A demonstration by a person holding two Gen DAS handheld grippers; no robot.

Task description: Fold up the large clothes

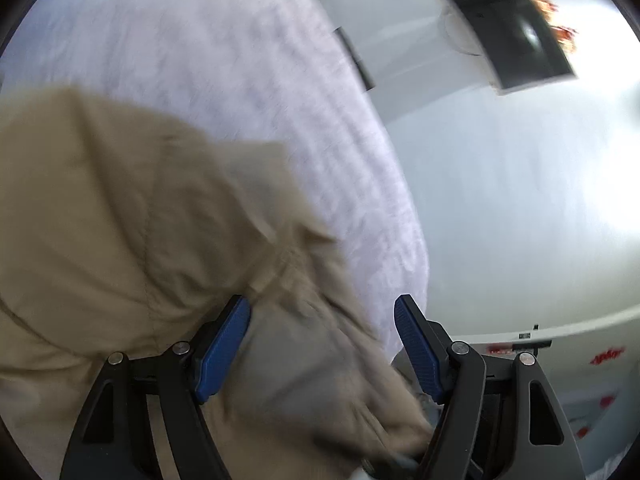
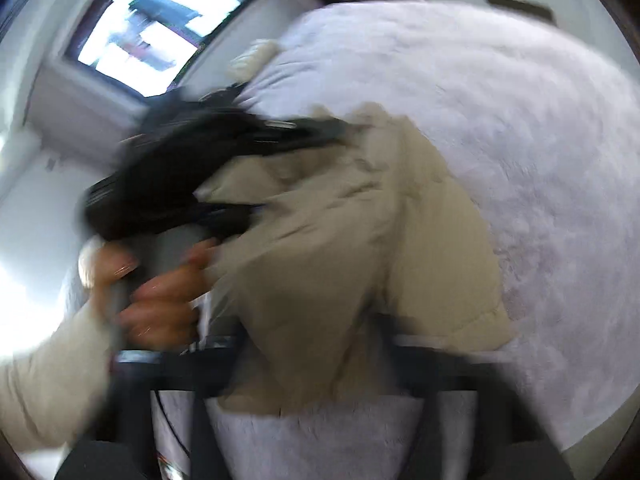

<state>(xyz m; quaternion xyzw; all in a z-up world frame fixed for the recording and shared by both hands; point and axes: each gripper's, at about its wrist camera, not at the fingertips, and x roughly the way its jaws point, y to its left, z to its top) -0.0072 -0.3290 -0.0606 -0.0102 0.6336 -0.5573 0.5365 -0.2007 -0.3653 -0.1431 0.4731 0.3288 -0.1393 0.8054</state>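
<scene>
Fabric of beige jacket point(image 1: 120, 220) is lying on white bed point(image 1: 240, 60); left tool point(image 1: 322, 344) is standing spread over it; right tool point(image 2: 312, 344) is pinching jacket cloth, blurred.

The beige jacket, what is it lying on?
The beige jacket lies on a fluffy white blanket, which shows all around it. What is under the blanket stays hidden, and so does the blanket right beneath the jacket.

No text can be read in either view; the red marks point(image 1: 606, 356) on the white furniture front at the lower right of the left wrist view are too blurred to make out.
</scene>
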